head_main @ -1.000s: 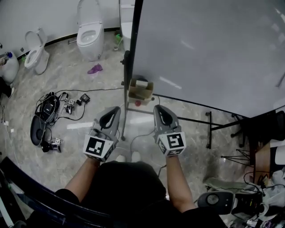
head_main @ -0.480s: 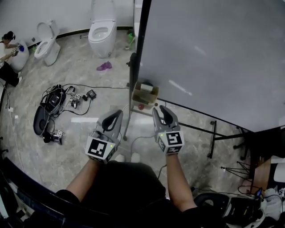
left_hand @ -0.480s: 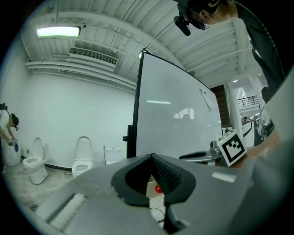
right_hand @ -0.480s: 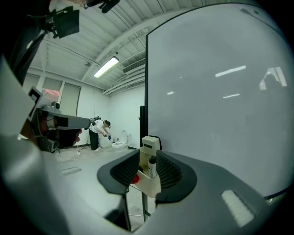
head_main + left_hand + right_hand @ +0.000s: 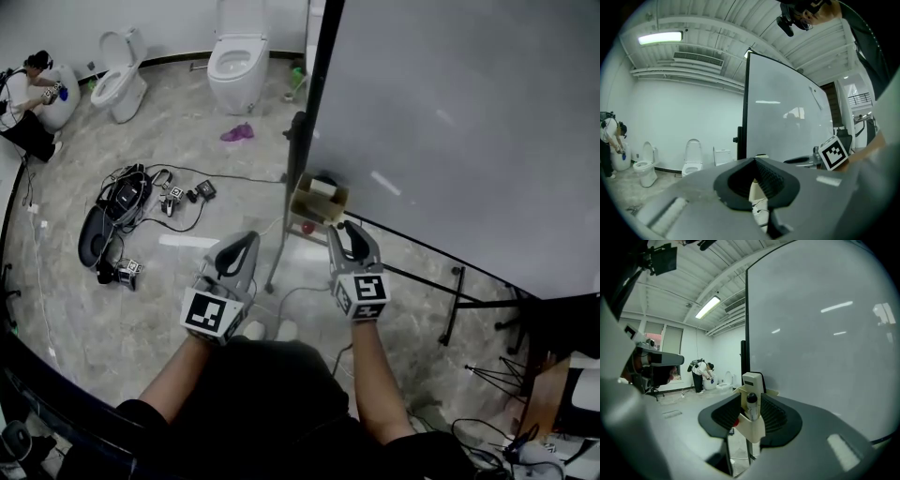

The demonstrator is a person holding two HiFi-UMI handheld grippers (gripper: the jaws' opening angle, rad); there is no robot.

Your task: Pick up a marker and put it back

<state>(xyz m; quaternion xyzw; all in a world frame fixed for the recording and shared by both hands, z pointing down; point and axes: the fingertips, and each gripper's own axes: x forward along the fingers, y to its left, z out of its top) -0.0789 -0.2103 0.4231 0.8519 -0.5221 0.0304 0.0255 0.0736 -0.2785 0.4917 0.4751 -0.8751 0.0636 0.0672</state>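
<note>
The right gripper (image 5: 346, 229) is being opened around a marker (image 5: 751, 407) stood in a holder (image 5: 753, 426) at the whiteboard's (image 5: 450, 112) edge. The left gripper (image 5: 246, 241) is closed and empty.

Two white toilets (image 5: 242, 66) (image 5: 122, 75) stand along the far wall on the pale stone floor (image 5: 141, 319). A small purple item (image 5: 237, 133) lies near them. A tangle of black cables and gear (image 5: 131, 202) sprawls further left. A person (image 5: 28, 103) crouches in the corner (bent over a third fixture). A large whiteboard (image 5: 469, 122) fills the right.
</note>
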